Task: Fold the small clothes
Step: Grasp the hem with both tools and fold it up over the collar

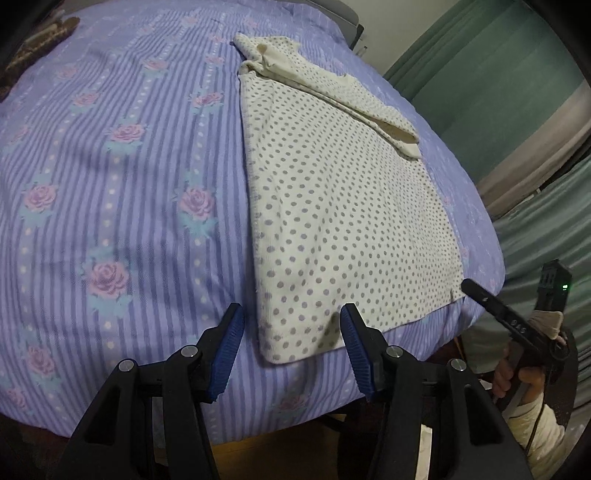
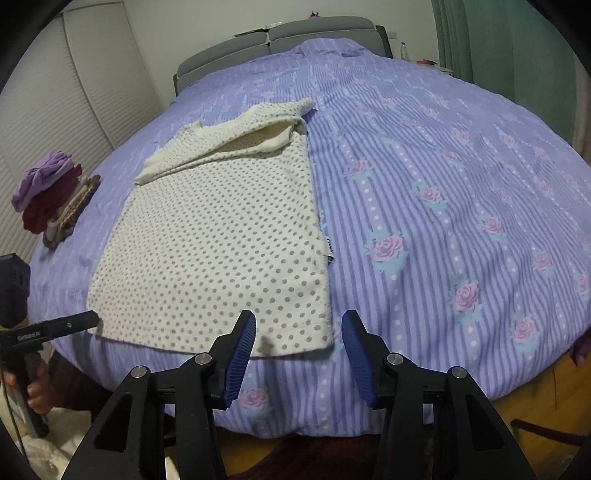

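Observation:
A cream top with grey polka dots (image 1: pixel 332 206) lies flat on the bed, its hem nearest me. Its sleeves are folded in across the chest (image 1: pixel 332 88). My left gripper (image 1: pixel 291 308) hangs open just over the hem's left corner, and its blue pads do not press on the cloth. In the right wrist view the same top (image 2: pixel 221 240) shows a small label (image 2: pixel 330 251) at its right edge. My right gripper (image 2: pixel 299 314) stands open over the hem's right corner. Each gripper shows in the other's view: the right one (image 1: pixel 480 295), the left one (image 2: pixel 85 319), each held by a hand.
The bed wears a purple striped cover with roses (image 2: pixel 443 184). A pile of folded clothes, purple and dark red (image 2: pixel 48 192), sits at its left edge. A grey headboard (image 2: pixel 280 33), white slatted doors (image 2: pixel 74 92) and green curtains (image 1: pixel 498 74) surround the bed.

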Available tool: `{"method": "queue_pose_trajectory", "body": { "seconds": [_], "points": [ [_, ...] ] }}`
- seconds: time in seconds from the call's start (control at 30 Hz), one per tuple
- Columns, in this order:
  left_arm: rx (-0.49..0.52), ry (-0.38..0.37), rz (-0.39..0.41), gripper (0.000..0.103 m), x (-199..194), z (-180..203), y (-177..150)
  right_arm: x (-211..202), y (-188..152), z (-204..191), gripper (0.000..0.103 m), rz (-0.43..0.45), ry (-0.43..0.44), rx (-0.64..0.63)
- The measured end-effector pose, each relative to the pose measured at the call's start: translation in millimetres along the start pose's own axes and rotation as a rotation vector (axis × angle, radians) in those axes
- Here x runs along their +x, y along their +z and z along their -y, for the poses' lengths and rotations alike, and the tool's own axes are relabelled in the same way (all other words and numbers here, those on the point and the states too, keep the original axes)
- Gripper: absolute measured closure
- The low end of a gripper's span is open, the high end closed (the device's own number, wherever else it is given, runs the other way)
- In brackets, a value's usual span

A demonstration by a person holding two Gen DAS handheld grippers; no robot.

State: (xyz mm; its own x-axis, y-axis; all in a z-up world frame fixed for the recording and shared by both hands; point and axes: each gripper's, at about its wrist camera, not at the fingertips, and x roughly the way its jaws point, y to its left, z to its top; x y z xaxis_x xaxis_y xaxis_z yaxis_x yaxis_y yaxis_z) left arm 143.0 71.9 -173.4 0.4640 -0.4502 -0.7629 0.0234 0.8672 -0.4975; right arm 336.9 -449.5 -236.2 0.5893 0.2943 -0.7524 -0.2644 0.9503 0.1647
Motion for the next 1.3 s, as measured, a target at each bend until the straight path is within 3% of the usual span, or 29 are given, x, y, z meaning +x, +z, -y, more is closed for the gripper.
{"method": "queue_pose_trajectory", "body": {
  "seconds": [0.17, 0.23, 0.27, 0.3, 0.33, 0.4, 0.57, 0.67, 0.9, 1.07, 1.3],
  "points": [
    [0.005, -0.017, -0.005, 0.053, 2.0, -0.5, 0.9, 21.4, 0.8, 12.7, 0.064, -0.054, 0.037, 0.062],
    [0.010, -0.016, -0.006, 0.060, 2.1, -0.6, 0.2, 26.7, 0.2, 18.2, 0.065, -0.058, 0.057, 0.084],
    [0.018, -0.014, -0.007, 0.070, 2.3, 0.1, 0.0, 28.0, -0.1, 18.7, 0.065, -0.059, 0.064, 0.091],
    [0.024, -0.026, -0.010, 0.081, 2.2, 1.0, -0.3, 29.3, 0.3, 21.0, 0.070, -0.061, 0.072, 0.105],
    [0.028, -0.048, -0.018, 0.085, 2.4, 2.8, -0.3, 29.7, 1.0, 22.6, 0.083, -0.065, 0.071, 0.113],
    [0.047, -0.052, -0.011, 0.089, 1.7, 9.0, 0.8, 28.4, 2.1, 21.6, 0.093, -0.072, 0.092, 0.113],
    [0.091, -0.031, 0.094, 0.091, -30.8, 26.7, 4.3, 11.5, 5.6, 22.0, 0.096, -0.041, 0.139, 0.141],
    [0.119, -0.027, 0.172, 0.091, -54.5, 41.6, 8.3, -17.2, 14.0, 20.5, 0.096, 0.028, 0.185, 0.164],
    [0.062, -0.005, 0.287, 0.091, -92.0, 51.3, 27.4, -70.3, 41.3, 11.1, 0.096, 0.186, 0.269, 0.209],
    [0.056, 0.019, 0.327, 0.091, -96.5, 49.7, 61.9, -72.7, 67.6, 7.6, 0.096, 0.225, 0.334, 0.249],
    [0.021, 0.046, 0.415, 0.091, -104.1, 45.8, 131.4, -68.5, 120.8, 2.9, 0.096, 0.314, 0.321, 0.301]
  ]
}}
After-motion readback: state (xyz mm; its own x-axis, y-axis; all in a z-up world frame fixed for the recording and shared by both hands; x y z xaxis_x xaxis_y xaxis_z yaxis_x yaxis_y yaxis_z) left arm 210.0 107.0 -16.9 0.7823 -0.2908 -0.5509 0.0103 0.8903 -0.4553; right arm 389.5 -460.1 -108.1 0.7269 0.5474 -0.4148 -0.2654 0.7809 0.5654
